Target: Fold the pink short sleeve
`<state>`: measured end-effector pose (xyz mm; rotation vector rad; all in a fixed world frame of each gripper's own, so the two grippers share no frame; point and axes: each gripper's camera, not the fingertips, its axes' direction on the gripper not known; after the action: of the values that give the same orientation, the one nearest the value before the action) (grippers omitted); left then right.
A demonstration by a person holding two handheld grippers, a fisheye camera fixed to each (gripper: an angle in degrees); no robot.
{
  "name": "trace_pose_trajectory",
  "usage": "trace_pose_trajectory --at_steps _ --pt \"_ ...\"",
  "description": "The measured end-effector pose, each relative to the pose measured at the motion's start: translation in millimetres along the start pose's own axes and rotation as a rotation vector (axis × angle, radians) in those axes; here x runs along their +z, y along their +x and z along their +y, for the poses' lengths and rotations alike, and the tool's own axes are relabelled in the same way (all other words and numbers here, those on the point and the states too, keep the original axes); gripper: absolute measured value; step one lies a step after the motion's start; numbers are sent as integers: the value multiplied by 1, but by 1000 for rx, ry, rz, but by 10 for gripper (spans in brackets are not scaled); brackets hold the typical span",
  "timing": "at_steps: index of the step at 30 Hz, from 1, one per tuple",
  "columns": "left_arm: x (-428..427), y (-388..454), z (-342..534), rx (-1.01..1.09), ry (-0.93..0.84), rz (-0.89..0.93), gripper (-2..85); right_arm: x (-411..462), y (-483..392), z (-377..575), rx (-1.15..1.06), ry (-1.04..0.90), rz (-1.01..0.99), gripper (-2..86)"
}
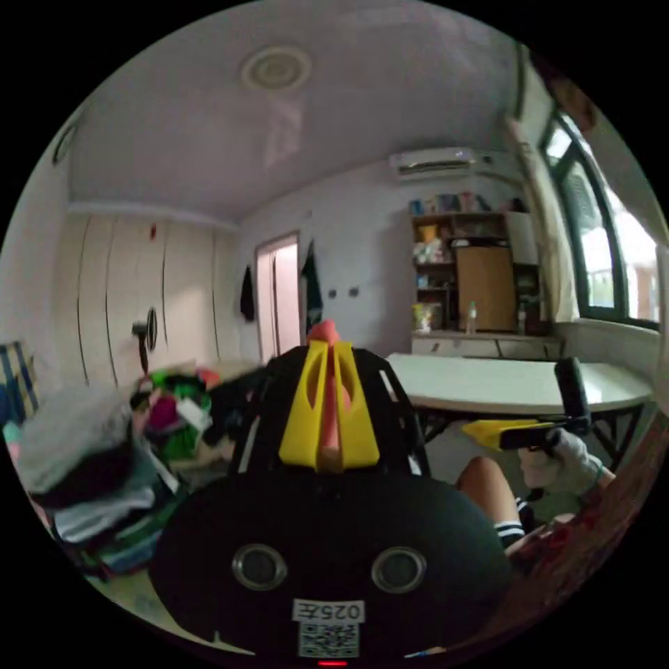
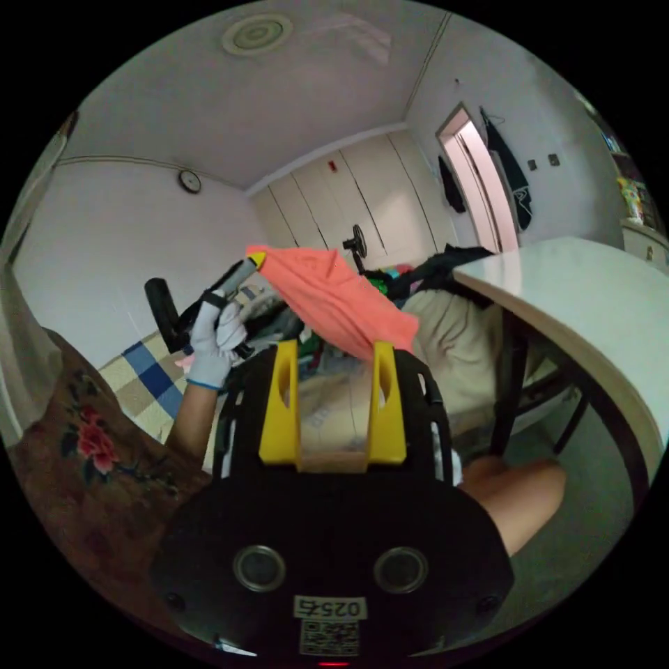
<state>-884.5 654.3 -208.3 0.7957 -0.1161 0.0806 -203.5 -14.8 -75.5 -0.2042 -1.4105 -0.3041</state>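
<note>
The left gripper (image 1: 327, 425) pinches the pink shirt (image 2: 334, 296) up beside the white table (image 2: 578, 293), the right gripper (image 2: 333, 408) gapes wide, and no fold looks made yet.

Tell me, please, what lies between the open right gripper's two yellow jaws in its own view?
In the right gripper view, the lower end of the pink short sleeve dips toward the right gripper, near its right-hand jaw; the left gripper holds the other end.

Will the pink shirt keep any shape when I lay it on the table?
Probably not: the pink shirt sags in soft folds from the left gripper, so it looks floppy and light. With the right gripper open, its free end will likely swing and bunch.
</note>
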Motion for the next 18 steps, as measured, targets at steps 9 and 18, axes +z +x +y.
trace_pose_trajectory --at_steps 9,18 --pt "-173 -72 2 -166 762 694 -9 -129 -61 37 -98 276 -207 159" --pt "-147 -75 52 -428 663 928 -9 -106 -72 105 14 125 -848 190"
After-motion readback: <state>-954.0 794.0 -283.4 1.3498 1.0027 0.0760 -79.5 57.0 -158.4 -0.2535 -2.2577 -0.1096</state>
